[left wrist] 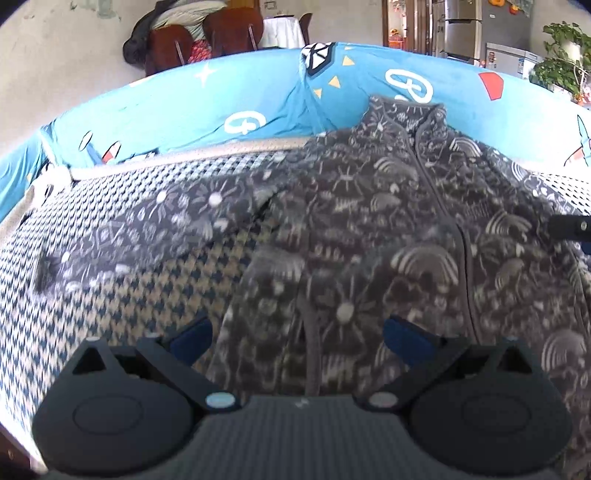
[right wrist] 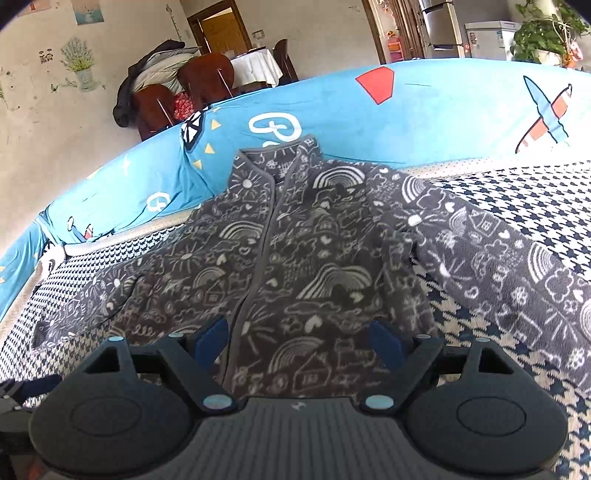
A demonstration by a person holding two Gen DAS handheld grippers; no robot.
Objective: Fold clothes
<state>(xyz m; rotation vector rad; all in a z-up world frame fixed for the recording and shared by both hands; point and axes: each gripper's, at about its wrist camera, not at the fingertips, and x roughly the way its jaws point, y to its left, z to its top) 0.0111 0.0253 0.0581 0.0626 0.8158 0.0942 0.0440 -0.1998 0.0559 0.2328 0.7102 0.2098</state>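
Observation:
A dark grey fleece jacket with white doodle print lies front-up and zipped on a houndstooth cover, collar toward the blue backrest and both sleeves spread outward. My left gripper hovers open over the jacket's lower left hem, blue pads wide apart with nothing between them. My right gripper is open too, above the lower front beside the zip line. The left sleeve runs out toward the left edge. The right sleeve stretches to the right. The left wrist view is blurred.
The houndstooth cover spreads over the seat. A blue cartoon-print backrest rises behind the jacket. Wooden chairs with piled clothes, a fridge and a plant stand beyond. The other gripper's tip pokes in at right.

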